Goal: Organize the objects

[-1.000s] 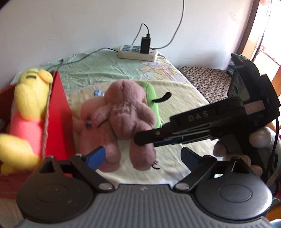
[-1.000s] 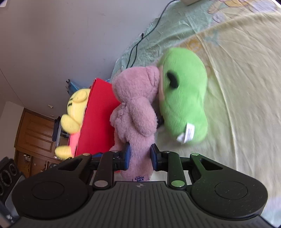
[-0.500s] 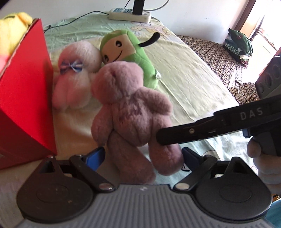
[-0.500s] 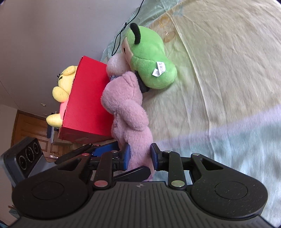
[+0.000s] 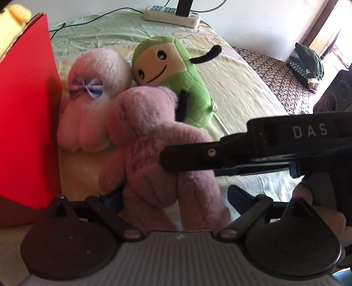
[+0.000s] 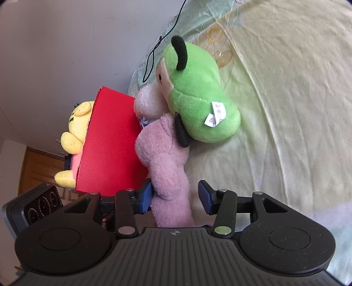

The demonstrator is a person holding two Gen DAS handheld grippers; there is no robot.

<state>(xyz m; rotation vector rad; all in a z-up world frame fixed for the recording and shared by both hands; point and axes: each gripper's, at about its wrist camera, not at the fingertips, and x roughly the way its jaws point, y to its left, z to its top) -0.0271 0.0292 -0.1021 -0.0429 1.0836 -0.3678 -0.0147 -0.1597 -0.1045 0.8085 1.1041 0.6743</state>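
Observation:
A mauve teddy bear lies face down on the yellow-green bedsheet, its head against a pale pink plush with a bow and a green smiling plush. My left gripper is open, with the bear's legs between its fingers. My right gripper is open too; the bear's leg sits between the pads, and the right pad stands apart from it. In the left wrist view the right gripper reaches in from the right over the bear. A red box holds a yellow plush.
A power strip with a plug and cables lies at the head of the bed by the wall. Right of the bed are a patterned mat, folded green clothes and a dark speaker. A hand holds the right gripper.
The right gripper, shut on the bear's leg earlier, has spread its jaws. The bear has come down beside the pink plush. The left gripper has moved closer around the bear's legs.

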